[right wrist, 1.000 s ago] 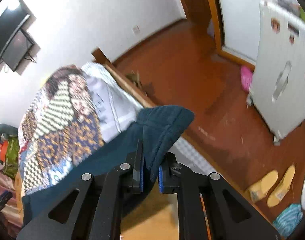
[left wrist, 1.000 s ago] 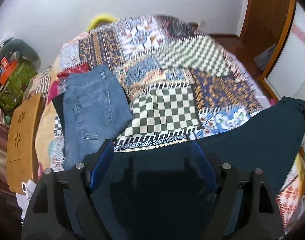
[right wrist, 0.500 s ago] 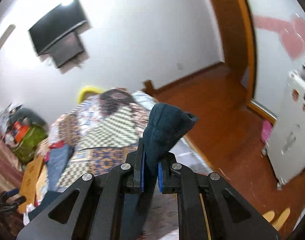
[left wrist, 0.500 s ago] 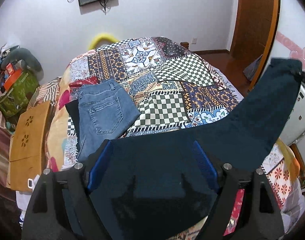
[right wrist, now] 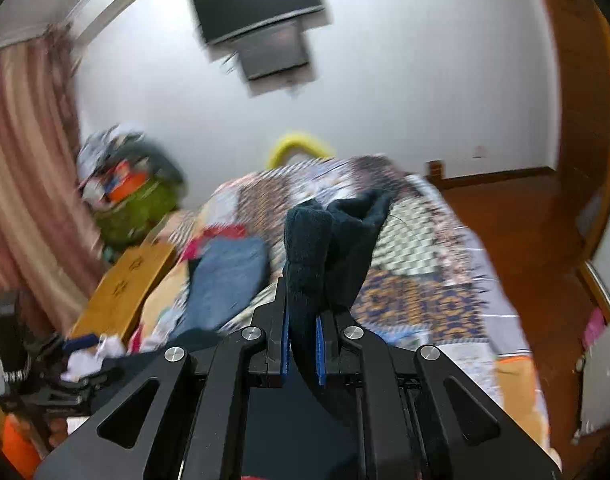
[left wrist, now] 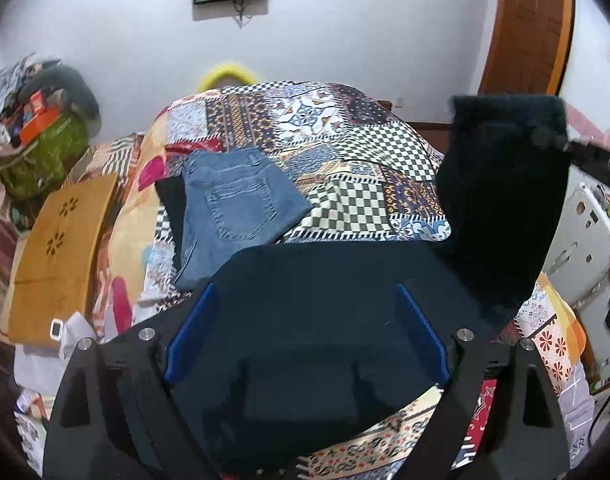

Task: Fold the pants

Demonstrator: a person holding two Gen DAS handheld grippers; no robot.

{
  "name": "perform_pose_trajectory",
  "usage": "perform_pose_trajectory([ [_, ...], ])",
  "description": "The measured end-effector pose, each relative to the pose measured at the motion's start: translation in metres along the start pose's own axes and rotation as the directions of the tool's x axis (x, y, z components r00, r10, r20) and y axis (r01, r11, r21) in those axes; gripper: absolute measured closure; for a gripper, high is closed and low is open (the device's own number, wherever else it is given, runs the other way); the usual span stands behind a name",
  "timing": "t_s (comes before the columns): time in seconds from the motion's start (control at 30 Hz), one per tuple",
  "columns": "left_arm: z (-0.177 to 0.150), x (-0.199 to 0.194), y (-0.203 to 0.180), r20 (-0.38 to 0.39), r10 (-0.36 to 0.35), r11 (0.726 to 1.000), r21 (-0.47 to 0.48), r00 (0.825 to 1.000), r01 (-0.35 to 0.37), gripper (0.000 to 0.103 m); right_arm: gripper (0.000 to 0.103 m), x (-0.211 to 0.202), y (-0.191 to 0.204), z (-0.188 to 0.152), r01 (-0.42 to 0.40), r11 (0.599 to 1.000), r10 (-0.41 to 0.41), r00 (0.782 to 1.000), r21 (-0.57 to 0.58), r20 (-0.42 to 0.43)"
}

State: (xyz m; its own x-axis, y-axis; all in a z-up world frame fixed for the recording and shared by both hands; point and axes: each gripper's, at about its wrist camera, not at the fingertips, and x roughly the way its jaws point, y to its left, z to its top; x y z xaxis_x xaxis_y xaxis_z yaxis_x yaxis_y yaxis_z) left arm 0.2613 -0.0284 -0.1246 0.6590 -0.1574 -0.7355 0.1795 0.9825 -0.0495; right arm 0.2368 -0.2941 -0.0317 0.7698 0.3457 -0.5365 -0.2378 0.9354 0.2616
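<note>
The dark teal pants [left wrist: 313, 320] lay spread across the near end of the bed [left wrist: 369, 148], with one end lifted up on the right side. The right gripper [right wrist: 303, 356] was clamped tight on that lifted end, the bunched cloth sticking up above its blue pads [right wrist: 284, 344]. In the left wrist view this raised part hung as a dark flap beside the checkered quilt [left wrist: 405, 148]. The left gripper [left wrist: 305, 340] stood wide over the flat part of the pants; its jaws had just been opening, and the cloth lay between and beneath its blue pads [left wrist: 189, 332], which did not press on it. Folded blue jeans [left wrist: 237, 204] rested on the quilt further back, just beyond the dark pants. A wooden board [left wrist: 61, 248] lay at the bed's left edge
</note>
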Motion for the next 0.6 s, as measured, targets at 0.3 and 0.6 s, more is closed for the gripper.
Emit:
perform_pose_trajectory([
  [0.3, -0.020, -0.001, 0.025, -0.027, 0.023, 0.999, -0.044, 0.999, -0.025, 0.013, 0.094, 0.076, 0.062, -0.069, -0.134, 0.988, 0.112, 0.963, -0.077, -0.244],
  [0.6, -0.032, 0.012, 0.031, -0.073, 0.020, 0.997, -0.076, 0.997, -0.025, 0.013, 0.084, 0.100, 0.094, -0.133, -0.194, 0.961, 0.092, 0.896, -0.198, -0.435],
])
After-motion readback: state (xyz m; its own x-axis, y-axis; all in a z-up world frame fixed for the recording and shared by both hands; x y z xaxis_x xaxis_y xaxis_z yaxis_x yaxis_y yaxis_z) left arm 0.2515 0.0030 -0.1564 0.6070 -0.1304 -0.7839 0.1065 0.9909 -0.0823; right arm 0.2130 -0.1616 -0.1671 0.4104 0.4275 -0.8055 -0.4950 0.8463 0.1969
